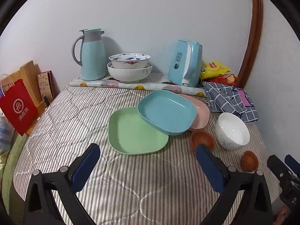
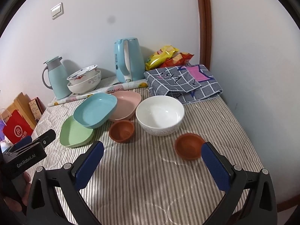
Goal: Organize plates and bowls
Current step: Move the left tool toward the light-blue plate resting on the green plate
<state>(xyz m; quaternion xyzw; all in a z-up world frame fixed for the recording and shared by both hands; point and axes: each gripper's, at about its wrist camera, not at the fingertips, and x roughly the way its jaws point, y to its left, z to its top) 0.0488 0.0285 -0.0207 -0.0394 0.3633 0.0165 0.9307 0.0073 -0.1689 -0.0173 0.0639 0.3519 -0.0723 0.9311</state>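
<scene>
1. Crockery scattered over the striped quilt (image 2: 150,183), nothing sorted yet: green plate (image 1: 135,131), blue plate (image 1: 166,111) and pink plate (image 1: 200,112) overlapped in a fan near the middle, blue one tilted with its edge resting on the other two.
2. White bowl (image 2: 159,115) just right of the pink plate, toward the right edge; near brown bowl (image 2: 189,145) close to the front right, far brown bowl (image 2: 121,130) just in front of the plates.
3. Stacked pair of patterned bowls (image 1: 130,69) at the back edge, between the thermos jug (image 1: 91,55) and the electric kettle (image 1: 185,63).
4. Left gripper (image 1: 148,161) spread wide and empty, hovering before the green plate; right gripper (image 2: 152,159) likewise spread and empty, near brown bowl just beside its right pad.
5. Plates probably light, stiff plastic with smooth, slippery rims: best pinched across a raised rim on a straight side, not a rounded corner. Blue plate likely first, being on top.
6. White bowl looks like glazed ceramic: heavier, breakable, slick; best gripped over the rim wall, one pad inside, one outside, and set down gently.
7. Brown bowls small and seemingly light; rim pinch again, then nested together.
8. Soft quilt underneath: likely to give under pressure, so dishes may tip when nudged.
</scene>
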